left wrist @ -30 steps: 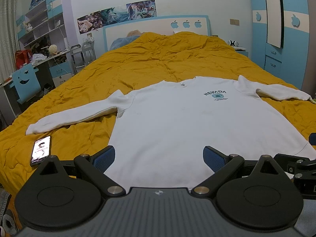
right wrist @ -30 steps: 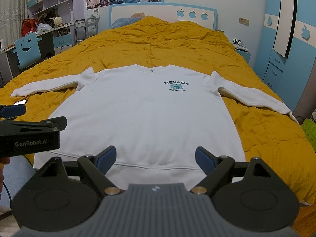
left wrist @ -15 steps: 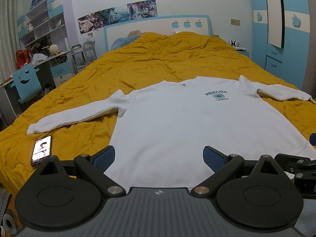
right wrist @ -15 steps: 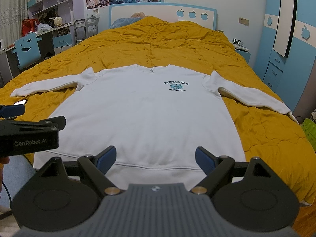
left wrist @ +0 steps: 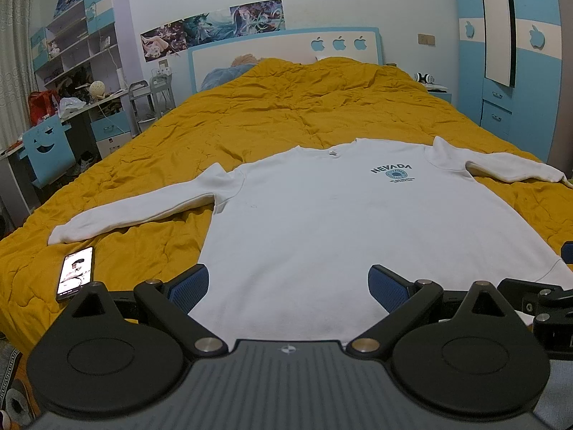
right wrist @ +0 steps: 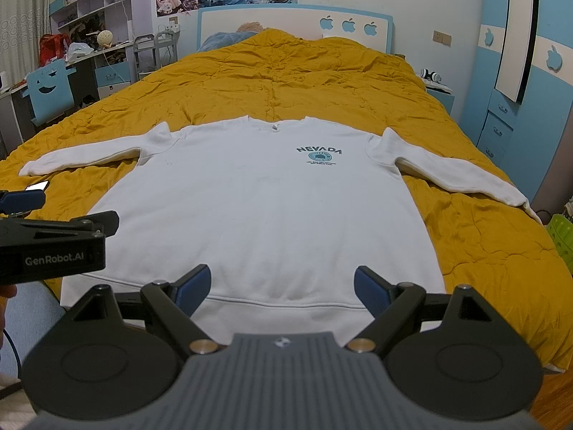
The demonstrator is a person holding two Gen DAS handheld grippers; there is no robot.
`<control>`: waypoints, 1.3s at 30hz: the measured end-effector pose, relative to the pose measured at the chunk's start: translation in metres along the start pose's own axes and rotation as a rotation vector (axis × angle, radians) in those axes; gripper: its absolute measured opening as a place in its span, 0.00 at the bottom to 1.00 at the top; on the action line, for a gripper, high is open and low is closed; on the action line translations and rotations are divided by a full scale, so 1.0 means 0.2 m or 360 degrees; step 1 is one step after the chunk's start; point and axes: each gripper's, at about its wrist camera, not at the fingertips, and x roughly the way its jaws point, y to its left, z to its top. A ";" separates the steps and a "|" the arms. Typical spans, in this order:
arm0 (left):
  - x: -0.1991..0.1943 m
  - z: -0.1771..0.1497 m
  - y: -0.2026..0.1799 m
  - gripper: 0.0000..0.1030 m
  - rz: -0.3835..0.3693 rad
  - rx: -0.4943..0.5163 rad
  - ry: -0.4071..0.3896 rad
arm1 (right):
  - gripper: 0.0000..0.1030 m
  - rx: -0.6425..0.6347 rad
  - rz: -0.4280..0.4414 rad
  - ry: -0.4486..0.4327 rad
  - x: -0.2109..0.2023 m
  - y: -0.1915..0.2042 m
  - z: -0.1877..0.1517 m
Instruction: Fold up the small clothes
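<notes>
A white long-sleeved sweatshirt (left wrist: 340, 222) with a dark "NEVADA" print lies flat, front up, on the yellow bedspread (left wrist: 286, 114), both sleeves spread out to the sides. It also shows in the right wrist view (right wrist: 272, 211). My left gripper (left wrist: 288, 285) is open and empty, above the hem on the shirt's left side. My right gripper (right wrist: 283, 286) is open and empty, above the middle of the hem. The left gripper's body shows at the left edge of the right wrist view (right wrist: 53, 247).
A phone (left wrist: 75, 272) lies on the bedspread near the left sleeve's cuff. A desk, a blue chair (left wrist: 46, 150) and shelves stand left of the bed. A blue wardrobe (right wrist: 519, 71) and a green basket (right wrist: 562, 229) stand at the right.
</notes>
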 end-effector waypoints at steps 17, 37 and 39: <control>0.00 0.00 0.00 1.00 -0.0001 0.0001 0.0001 | 0.81 -0.0001 0.0000 -0.0002 0.00 0.00 0.00; 0.06 0.00 0.03 1.00 -0.0043 -0.0013 0.0026 | 0.81 0.0010 0.0002 0.0022 0.05 0.02 -0.03; 0.08 0.01 0.04 1.00 -0.0060 -0.0016 0.0034 | 0.81 0.0019 0.0009 0.0031 0.07 0.01 -0.02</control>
